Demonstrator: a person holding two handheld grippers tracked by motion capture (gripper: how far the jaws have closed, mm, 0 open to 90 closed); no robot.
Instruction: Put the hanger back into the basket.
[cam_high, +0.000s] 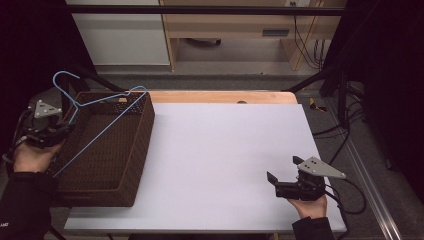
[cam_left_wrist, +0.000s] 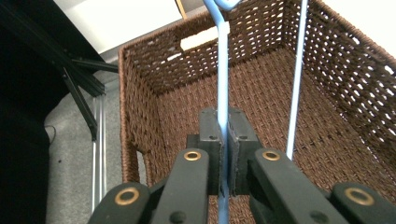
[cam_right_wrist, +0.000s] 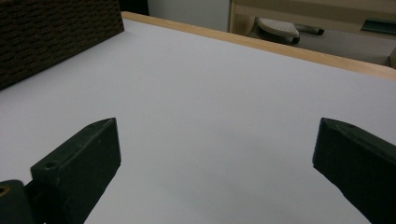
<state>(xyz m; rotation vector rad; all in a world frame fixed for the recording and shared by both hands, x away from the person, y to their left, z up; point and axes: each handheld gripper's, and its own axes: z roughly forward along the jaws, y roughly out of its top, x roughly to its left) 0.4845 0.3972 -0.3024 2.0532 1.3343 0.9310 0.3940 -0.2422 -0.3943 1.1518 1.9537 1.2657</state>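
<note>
The left hand-held gripper (cam_left_wrist: 224, 154) is clamping a blue hanger (cam_high: 100, 120) over the wicker basket (cam_high: 135, 150). The right hand-held gripper (cam_high: 282, 175) (jaws wide apart) is hovering above the white desk (cam_high: 220, 150).

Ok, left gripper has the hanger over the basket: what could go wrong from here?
1. The left gripper pinches only one thin wire of the blue hanger, so it may swivel or slip.
2. The hanger's hook and corner hang near the wicker basket's rim; they could snag the weave and drag it.
</note>
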